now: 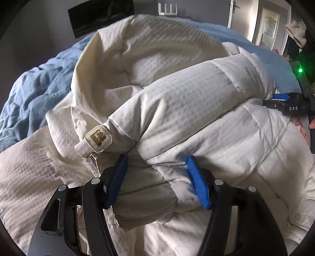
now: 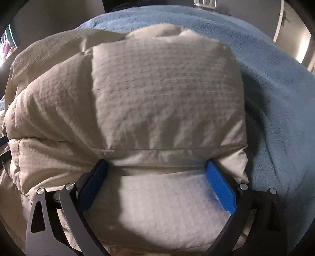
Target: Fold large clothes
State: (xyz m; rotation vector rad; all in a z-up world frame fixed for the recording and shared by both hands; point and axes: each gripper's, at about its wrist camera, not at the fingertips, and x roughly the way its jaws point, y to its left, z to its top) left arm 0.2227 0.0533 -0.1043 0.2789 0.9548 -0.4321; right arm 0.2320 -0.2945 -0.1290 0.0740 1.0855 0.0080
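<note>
A cream quilted puffer jacket lies bunched on a blue blanket. One sleeve lies folded across its body, and a cuff tab with a gold logo patch shows at centre left. My left gripper is spread wide, with a padded fold of the jacket between its blue fingers. My right gripper is also spread wide around a thick padded section of the jacket. The right gripper also shows at the right edge of the left wrist view.
The blue blanket covers the bed around the jacket. A dark screen hangs on the far wall. A door and piled items stand at the far right. A green light glows on a dark device.
</note>
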